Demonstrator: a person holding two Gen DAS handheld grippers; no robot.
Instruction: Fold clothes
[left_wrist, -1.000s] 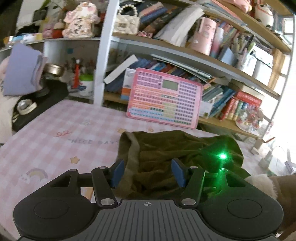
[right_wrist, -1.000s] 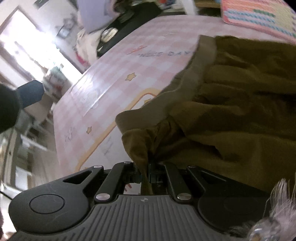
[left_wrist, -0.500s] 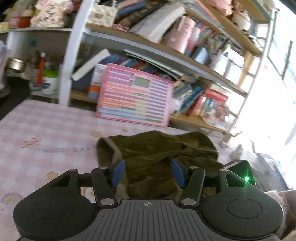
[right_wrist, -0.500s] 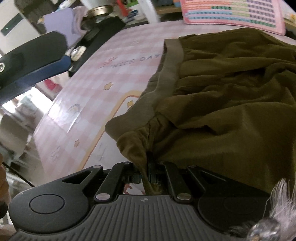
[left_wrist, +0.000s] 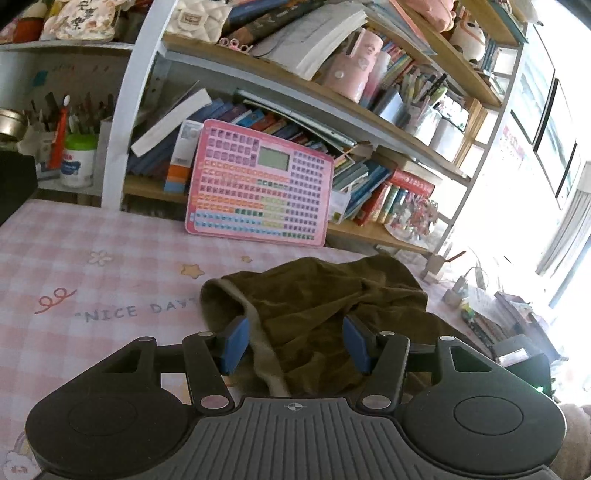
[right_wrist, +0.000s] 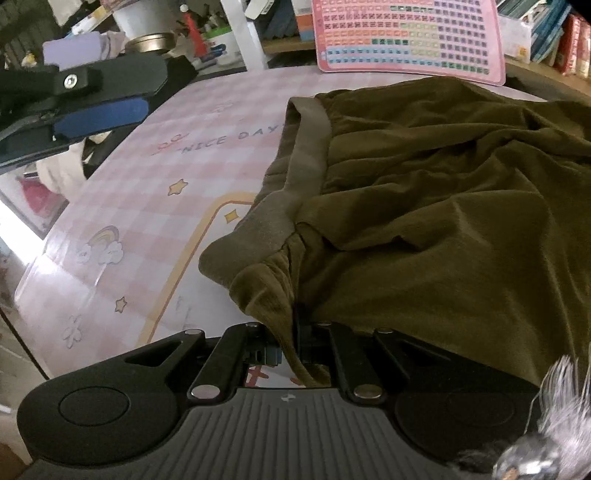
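Observation:
An olive-green garment (left_wrist: 325, 306) with a grey-green waistband (right_wrist: 306, 147) lies crumpled on the pink checked table mat (left_wrist: 92, 288). My left gripper (left_wrist: 295, 332) hovers open just above the garment's near part. The waistband runs under the gap beside its left blue pad, and neither pad presses on cloth. In the right wrist view one finger (right_wrist: 99, 114) of that gripper shows at the upper left, apart from the garment. My right gripper (right_wrist: 291, 332) is shut on a bunched fold at the garment's (right_wrist: 443, 206) near waistband corner, lifting it slightly.
A pink keyboard toy (left_wrist: 258, 184) leans against a crowded bookshelf (left_wrist: 369, 122) at the table's far edge. A black item (right_wrist: 162, 74) and jars stand at the far left. A furry sleeve cuff (right_wrist: 554, 424) shows at the lower right. Bare mat lies left of the garment.
The left gripper has swung right and sunk toward the garment, still open, and now shows in the right wrist view. The right gripper keeps its pinch and has turned to face the shelf.

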